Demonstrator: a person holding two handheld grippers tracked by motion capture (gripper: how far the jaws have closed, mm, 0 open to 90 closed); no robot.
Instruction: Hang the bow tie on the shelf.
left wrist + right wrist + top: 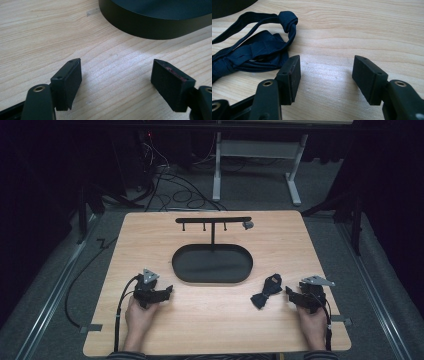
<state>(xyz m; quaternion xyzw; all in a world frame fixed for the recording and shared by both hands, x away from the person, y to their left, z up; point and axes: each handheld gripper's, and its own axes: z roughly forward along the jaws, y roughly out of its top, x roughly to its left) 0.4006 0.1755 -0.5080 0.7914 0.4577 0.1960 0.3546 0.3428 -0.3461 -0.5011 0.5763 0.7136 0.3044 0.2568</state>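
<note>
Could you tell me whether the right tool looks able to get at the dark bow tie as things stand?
Probably yes. The right tool stands open just beside the bow tie, with bare table between them. In the right gripper view the tie lies just off one jaw, not between the two.

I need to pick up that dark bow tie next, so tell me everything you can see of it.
The bow tie is dark navy fabric, pleated at the bow, with a thin strap that loops round and ends in a knot. It lies flat and crumpled on the wooden table, right of the black tray and apart from it. The right hand-held gripper sits open just beside it, not holding it.
</note>
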